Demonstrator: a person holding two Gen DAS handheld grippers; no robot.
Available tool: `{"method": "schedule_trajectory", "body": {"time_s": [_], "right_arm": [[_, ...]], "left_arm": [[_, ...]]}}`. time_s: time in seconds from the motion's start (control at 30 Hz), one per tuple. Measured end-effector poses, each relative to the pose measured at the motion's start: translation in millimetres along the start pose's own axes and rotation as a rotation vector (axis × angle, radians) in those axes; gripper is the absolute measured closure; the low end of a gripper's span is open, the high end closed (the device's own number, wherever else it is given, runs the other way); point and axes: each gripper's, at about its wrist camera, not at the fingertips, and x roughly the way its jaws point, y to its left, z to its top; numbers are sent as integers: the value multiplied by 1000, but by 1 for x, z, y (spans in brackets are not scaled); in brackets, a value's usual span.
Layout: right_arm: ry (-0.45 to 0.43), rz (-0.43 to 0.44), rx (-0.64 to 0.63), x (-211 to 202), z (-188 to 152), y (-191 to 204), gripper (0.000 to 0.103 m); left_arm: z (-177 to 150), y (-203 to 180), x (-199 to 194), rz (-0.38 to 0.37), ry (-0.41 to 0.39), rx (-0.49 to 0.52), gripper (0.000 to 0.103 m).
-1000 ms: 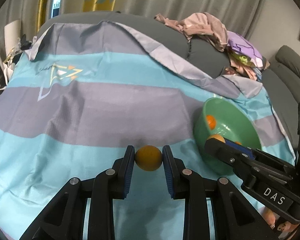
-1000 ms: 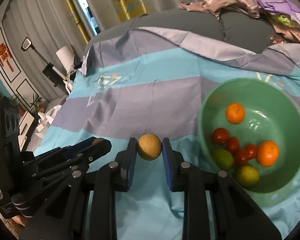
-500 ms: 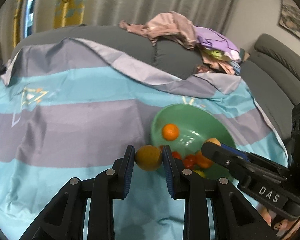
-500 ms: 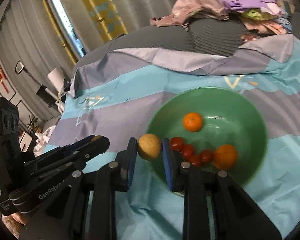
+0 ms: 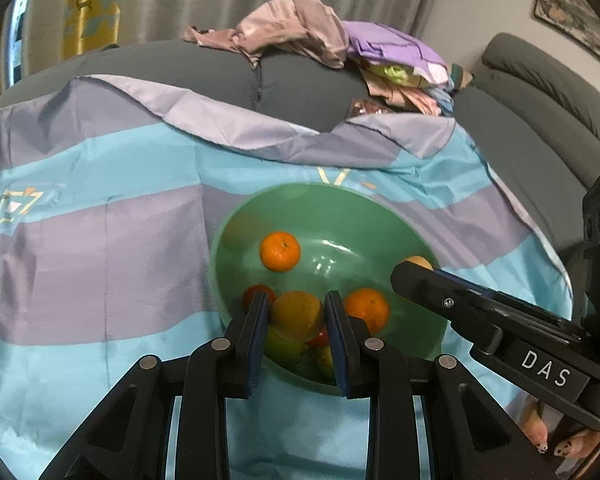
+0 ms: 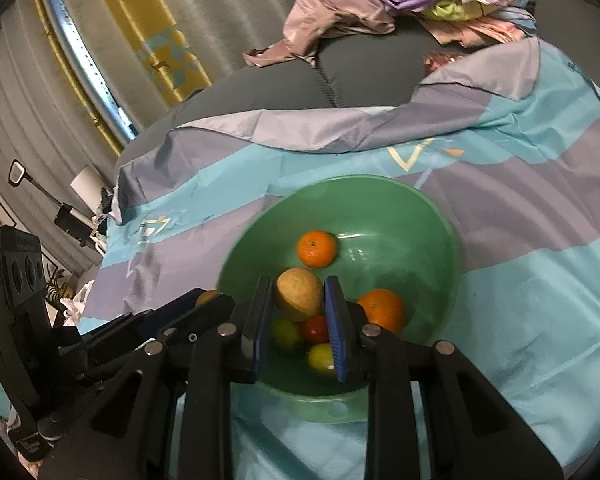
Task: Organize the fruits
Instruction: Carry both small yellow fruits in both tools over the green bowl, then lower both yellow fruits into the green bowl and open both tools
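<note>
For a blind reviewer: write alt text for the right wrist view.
The right gripper clamps a tan round fruit over a green bowl holding oranges, tomatoes and lemons. The bowl sits on a blue and grey striped cloth.

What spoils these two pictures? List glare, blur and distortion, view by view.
Left wrist view: fisheye bending with dark corners; glare streaks on the green bowl; bowl rim smeared; the held orange fruit soft. Right wrist view: same bending, the curtain leaning; glare inside the bowl; rim blurred, the tan fruit fairly crisp.
</note>
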Motion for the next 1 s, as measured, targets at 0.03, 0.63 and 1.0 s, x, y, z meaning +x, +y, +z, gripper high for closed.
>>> {"method": "schedule_trajectory", "body": {"time_s": [0.03,0.63,1.0], "right_arm": [[5,-6,7,2,0,-2,76],[54,-53,60,15,-1,-22,76],[65,-80,63,19,-1,-24,76]], "left_arm": [[0,-2,2,-2,6,4,74],[-4,-8,30,-11,72,-3,74],[-4,-7,33,-1,77,-8,74]]}}
